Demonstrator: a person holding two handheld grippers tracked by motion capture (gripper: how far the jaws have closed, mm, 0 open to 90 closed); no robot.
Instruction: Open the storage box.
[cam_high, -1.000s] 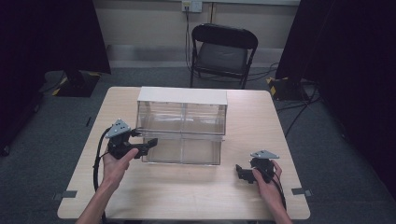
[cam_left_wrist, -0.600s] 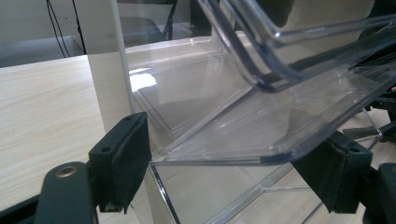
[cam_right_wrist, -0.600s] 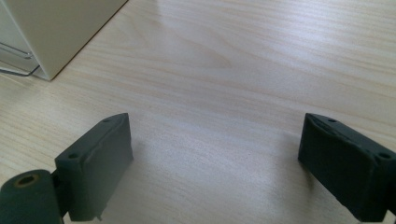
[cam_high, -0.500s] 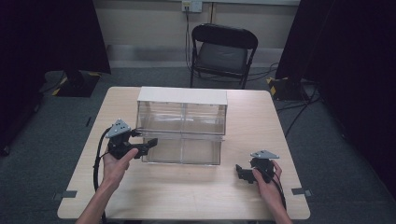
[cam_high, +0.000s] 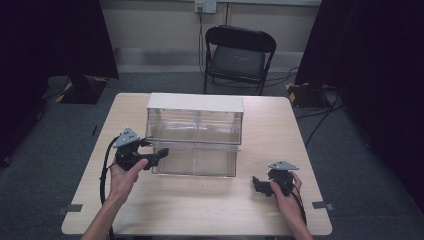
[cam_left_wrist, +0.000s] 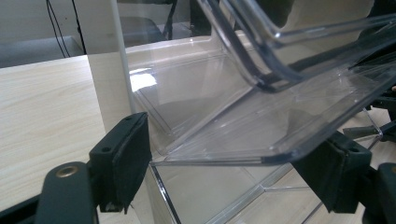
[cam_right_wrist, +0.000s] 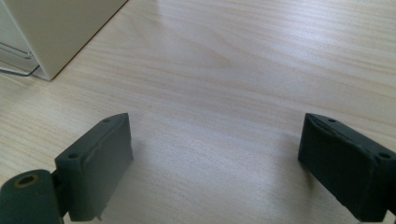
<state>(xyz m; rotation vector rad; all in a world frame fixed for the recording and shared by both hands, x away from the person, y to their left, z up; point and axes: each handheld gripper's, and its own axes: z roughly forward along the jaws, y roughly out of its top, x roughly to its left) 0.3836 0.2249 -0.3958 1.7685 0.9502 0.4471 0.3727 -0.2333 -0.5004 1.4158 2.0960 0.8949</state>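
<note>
Clear plastic drawer cabinet (cam_high: 195, 132) sits mid-table (cam_high: 200, 210), lower left drawer (cam_left_wrist: 261, 135) pulled out toward person. Left gripper (cam_high: 156, 156) at drawer's front lip, jaws wide either side of it, not clamped yet. I'd pinch lip square, slide straight, no twisting. Right gripper (cam_high: 261, 185) wide too, resting well right of cabinet. No labels or writing readable anywhere

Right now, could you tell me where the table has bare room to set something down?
The widest bare patch lies along the table's near edge, between the left gripper and the right gripper. Narrower strips run left and right of the clear drawer cabinet. It is crowded at the cabinet's lower left drawer, where the left gripper's open jaws straddle the pulled-out front.
</note>
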